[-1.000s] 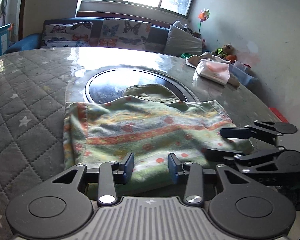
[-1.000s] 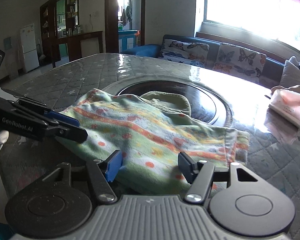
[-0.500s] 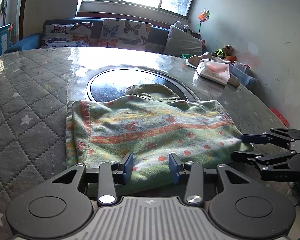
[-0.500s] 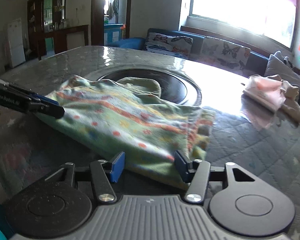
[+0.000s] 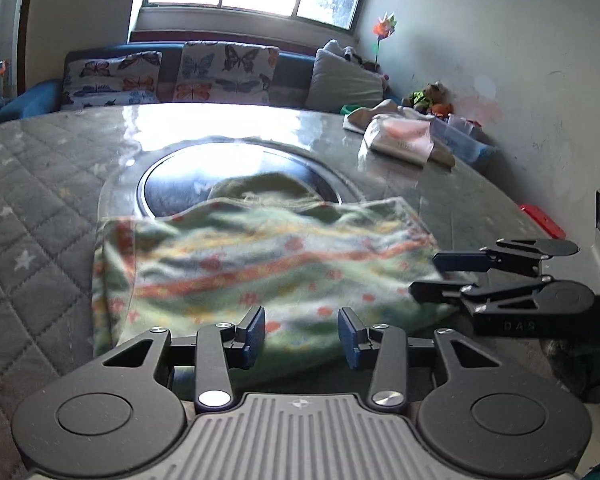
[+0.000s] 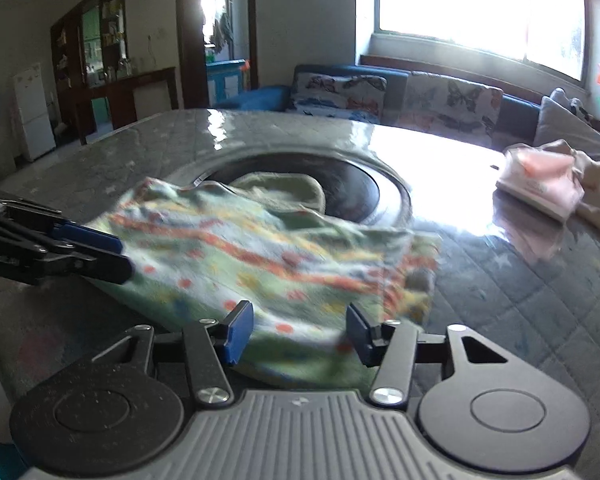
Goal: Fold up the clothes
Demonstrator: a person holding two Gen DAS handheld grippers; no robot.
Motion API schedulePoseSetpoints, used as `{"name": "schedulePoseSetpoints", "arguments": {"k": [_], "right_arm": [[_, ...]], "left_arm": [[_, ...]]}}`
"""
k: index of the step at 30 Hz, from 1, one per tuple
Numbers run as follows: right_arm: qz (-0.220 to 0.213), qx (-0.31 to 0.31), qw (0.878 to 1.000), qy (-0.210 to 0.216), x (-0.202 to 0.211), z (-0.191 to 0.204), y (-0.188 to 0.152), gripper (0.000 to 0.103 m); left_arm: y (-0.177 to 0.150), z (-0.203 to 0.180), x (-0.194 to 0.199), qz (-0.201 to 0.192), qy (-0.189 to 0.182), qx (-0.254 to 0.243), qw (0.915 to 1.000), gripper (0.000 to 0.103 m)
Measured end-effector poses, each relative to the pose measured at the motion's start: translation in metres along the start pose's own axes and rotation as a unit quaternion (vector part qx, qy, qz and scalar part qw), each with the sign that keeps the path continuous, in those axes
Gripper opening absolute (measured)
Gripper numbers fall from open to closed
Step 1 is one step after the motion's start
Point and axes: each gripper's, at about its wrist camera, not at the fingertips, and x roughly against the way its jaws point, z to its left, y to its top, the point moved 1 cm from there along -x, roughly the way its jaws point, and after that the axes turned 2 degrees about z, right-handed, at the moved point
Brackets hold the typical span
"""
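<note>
Lying folded on the quilted worktop (image 5: 40, 200), the striped garment (image 5: 260, 264) is sitting before the left gripper (image 5: 302, 336) and right gripper (image 6: 296, 334), jaws open, gripping nothing.

Fuzzy cloth garment (image 5: 260, 264) on a glossy, quilted table cover (image 5: 40, 208).

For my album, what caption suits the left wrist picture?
Two open grippers, left and right, at a striped green garment on a quilted table.

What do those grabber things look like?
Both the left gripper and the right gripper are black, with flat linkage arms, silver screws, round discs at the sides and a ribbed grey base. The jaws carry blue pads. White lettering marks the side, too blurred to read.
</note>
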Motion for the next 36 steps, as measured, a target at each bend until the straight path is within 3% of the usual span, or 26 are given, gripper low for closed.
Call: {"name": "schedulePoseSetpoints", "arguments": {"k": [6, 11, 17, 24, 29, 32, 34, 36], "right_arm": [[-0.005, 0.026, 1.000, -0.002, 0.014, 0.003, 0.004, 0.049], [-0.015, 0.046, 0.998, 0.045, 0.011, 0.028, 0.015, 0.048], [0.012, 0.057, 0.997, 0.058, -0.005, 0.039, 0.009, 0.047], [-0.004, 0.080, 0.994, 0.073, 0.003, 0.050, 0.027, 0.047], [0.017, 0.090, 0.992, 0.087, -0.013, 0.063, 0.029, 0.047], [0.019, 0.109, 0.990, 0.087, -0.012, 0.070, 0.032, 0.047], [0.015, 0.125, 0.987, 0.097, -0.008, 0.077, 0.038, 0.047], [0.014, 0.137, 0.984, 0.113, -0.008, 0.087, 0.044, 0.047]], "left_arm": [[-0.006, 0.010, 0.014, -0.005, 0.007, 0.017, 0.9998, 0.044], [-0.013, 0.021, 0.018, -0.002, 0.017, 0.038, 0.9991, 0.044], [-0.017, 0.031, 0.030, -0.006, 0.022, 0.049, 0.9985, 0.044], [-0.015, 0.043, 0.035, -0.009, 0.033, 0.065, 0.9973, 0.047], [-0.019, 0.052, 0.039, -0.004, 0.025, 0.083, 0.9962, 0.047], [-0.013, 0.054, 0.049, -0.020, 0.033, 0.079, 0.9962, 0.057], [-0.008, 0.058, 0.053, -0.031, 0.045, 0.079, 0.9953, 0.074], [-0.002, 0.063, 0.058, -0.042, 0.057, 0.080, 0.9943, 0.085]]}}
